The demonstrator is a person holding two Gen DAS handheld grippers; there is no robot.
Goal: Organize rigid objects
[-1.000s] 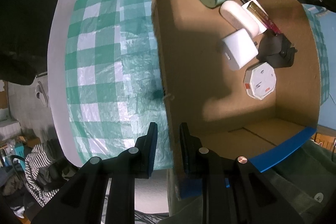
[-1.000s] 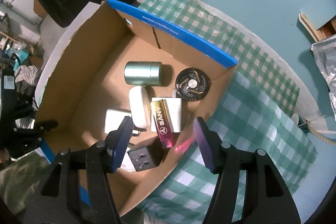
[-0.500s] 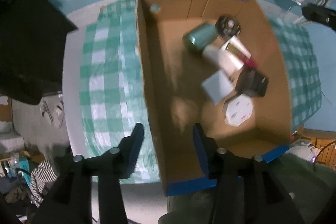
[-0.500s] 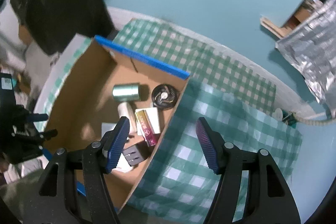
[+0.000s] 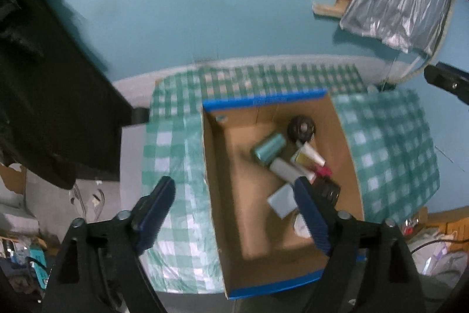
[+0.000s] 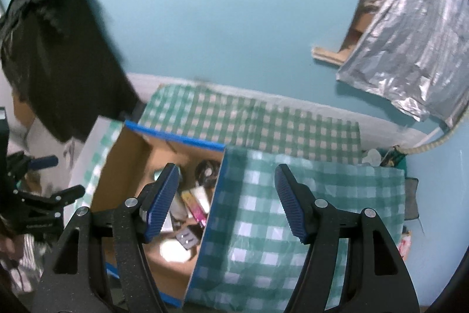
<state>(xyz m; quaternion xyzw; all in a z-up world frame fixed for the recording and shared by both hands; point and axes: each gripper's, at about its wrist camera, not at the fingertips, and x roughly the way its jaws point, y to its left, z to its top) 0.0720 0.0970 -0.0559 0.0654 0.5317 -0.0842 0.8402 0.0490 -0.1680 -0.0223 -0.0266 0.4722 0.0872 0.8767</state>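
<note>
While both grippers gape, one cardboard box (image 5: 222,195) holds seven items.

One box (image 5: 222,195) is sitting on one checked cloth (image 5: 176,154). Seven items are lying inside: one green can (image 5: 268,150), one black disc (image 5: 302,127), one white disc (image 5: 302,225), two white blocks (image 5: 282,201), one black adapter (image 5: 329,191), one pink-tipped carton (image 5: 310,160).

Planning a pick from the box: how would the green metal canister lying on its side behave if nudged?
The green canister lies on its side in the cardboard box, so it would probably roll. Its smooth, metallic-looking wall may slip between pads. It looks rigid, unlikely to deform.
</note>
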